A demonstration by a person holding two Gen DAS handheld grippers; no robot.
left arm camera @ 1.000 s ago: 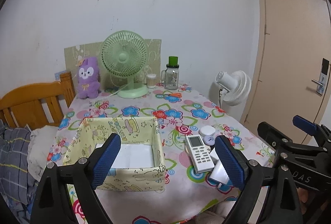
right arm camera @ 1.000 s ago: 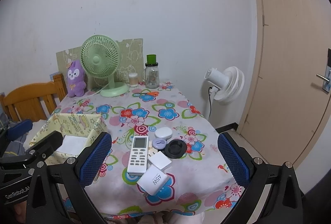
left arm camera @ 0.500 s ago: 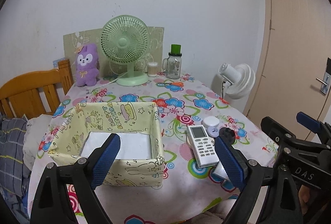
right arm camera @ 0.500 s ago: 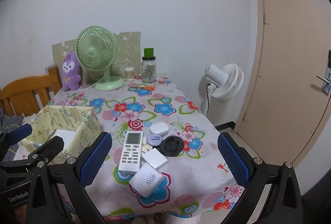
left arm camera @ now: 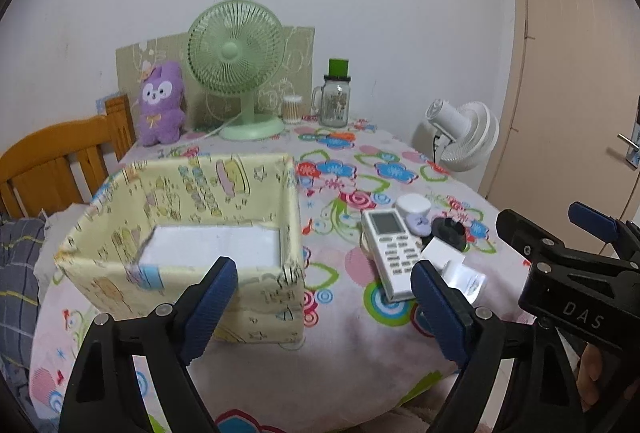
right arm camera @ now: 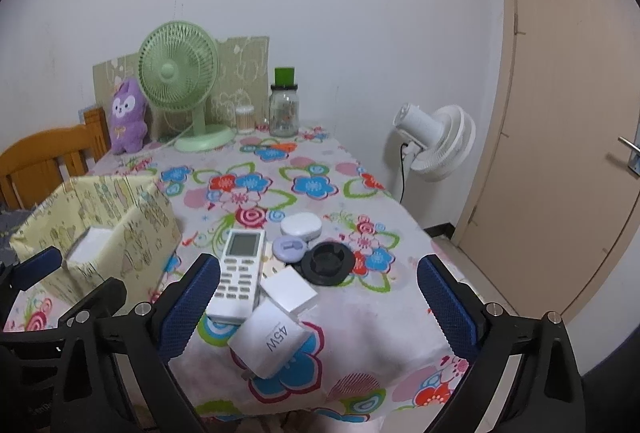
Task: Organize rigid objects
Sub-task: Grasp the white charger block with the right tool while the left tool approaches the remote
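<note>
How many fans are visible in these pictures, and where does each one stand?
2. The green fan stands at the table's far edge beside the purple plush toy; the white fan stands right of the table, near the door.

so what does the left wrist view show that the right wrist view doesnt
Only the left wrist view shows the whole white floor of the fabric box and the right gripper from the side.

Only the right wrist view shows the 45W marking on the charger and the whole black round piece.

Both show the remote, the green fan, the purple plush toy, and open jaws holding nothing.
</note>
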